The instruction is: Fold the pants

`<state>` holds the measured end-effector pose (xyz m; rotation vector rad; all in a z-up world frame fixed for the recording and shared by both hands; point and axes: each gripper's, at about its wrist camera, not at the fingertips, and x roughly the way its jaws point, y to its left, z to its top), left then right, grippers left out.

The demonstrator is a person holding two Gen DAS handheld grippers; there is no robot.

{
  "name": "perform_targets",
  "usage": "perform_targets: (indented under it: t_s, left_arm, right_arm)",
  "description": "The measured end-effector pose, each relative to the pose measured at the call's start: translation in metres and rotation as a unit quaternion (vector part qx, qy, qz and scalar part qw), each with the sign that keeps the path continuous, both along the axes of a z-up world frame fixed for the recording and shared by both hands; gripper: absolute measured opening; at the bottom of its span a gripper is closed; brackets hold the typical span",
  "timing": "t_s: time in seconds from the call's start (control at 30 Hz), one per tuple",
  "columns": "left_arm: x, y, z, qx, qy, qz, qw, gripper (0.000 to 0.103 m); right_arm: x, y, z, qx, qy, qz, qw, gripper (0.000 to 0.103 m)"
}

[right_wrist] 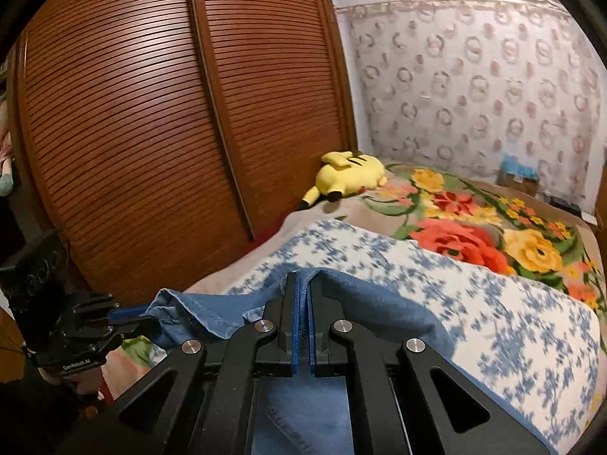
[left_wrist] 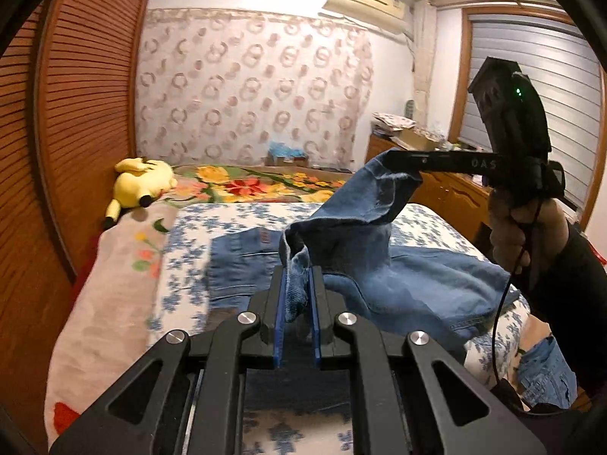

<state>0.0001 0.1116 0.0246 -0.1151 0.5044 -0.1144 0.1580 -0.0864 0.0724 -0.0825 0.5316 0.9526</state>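
Both grippers: left gripper [left_wrist: 297, 295] and right gripper [right_wrist: 302, 303] each clamp a pinch of the jeans [left_wrist: 417, 276].
Risk: I judge the thin right-hand pinch may slip, dropping the fold ahead of my jaws.

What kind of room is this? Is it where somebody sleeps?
Most likely a bedroom. There is a bed with flowery covers, a yellow plush toy lying on it, and a big wooden slatted wardrobe right beside it.

Matt denim pants [left_wrist: 417, 276], slatted wood wardrobe [right_wrist: 151, 121]
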Motion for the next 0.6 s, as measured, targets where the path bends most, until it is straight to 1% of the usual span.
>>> perform_targets:
  t_s: [0.2, 0.37, 0.53, 0.6]
  left_arm:
    - [-0.004, 0.012, -0.020, 0.001, 0.025, 0.009, 0.9996, 0.012]
    - [-0.004, 0.014, -0.042, 0.012, 0.055, 0.019, 0.9982, 0.012]
    - [0.002, 0.022, -0.059, 0.004, 0.072, 0.031, 0.9969, 0.012]
    - [0.003, 0.023, -0.063, 0.003, 0.078, 0.033, 0.9964, 0.012]
  right_arm:
    - [0.020, 0.036, -0.012, -0.021, 0.006, 0.017, 1.000, 0.003]
    - [0.039, 0.073, -0.033, -0.053, 0.019, 0.020, 0.998, 0.003]
    - [0.059, 0.103, -0.055, -0.082, 0.036, 0.015, 0.996, 0.003]
    - [0.063, 0.110, -0.061, -0.085, 0.044, 0.014, 0.995, 0.003]
